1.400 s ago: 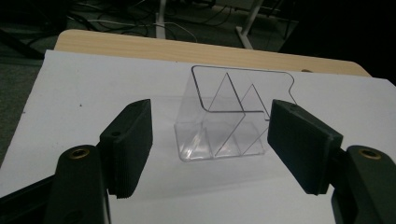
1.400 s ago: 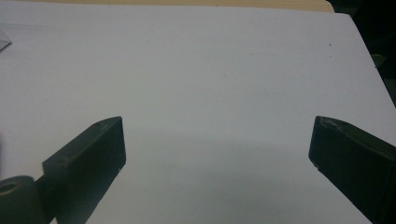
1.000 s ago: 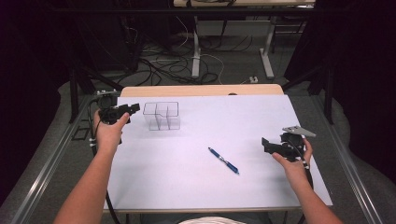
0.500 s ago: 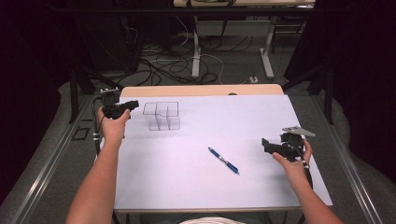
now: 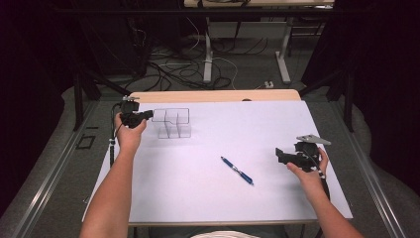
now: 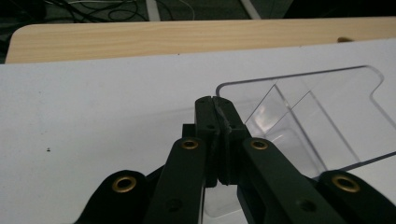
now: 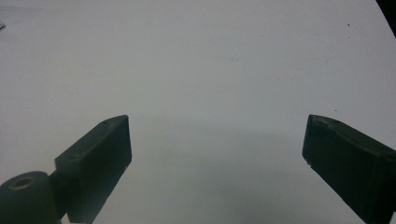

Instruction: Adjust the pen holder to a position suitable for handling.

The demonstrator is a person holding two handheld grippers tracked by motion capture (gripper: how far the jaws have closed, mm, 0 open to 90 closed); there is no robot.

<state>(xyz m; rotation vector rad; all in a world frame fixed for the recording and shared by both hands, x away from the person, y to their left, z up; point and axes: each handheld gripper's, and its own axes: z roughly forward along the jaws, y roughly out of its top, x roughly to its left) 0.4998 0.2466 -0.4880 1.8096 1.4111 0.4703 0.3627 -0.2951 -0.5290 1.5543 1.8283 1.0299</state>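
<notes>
Jaws pressed together, my left gripper (image 5: 144,116) noses the clear organizer (image 5: 171,122) upper left; my right gripper (image 5: 282,155) gapes wide, probably readying for the pen (image 5: 237,170).

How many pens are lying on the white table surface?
1. A single blue pen lies on the white table surface, right of centre, between the clear organizer and the right claw.
</notes>
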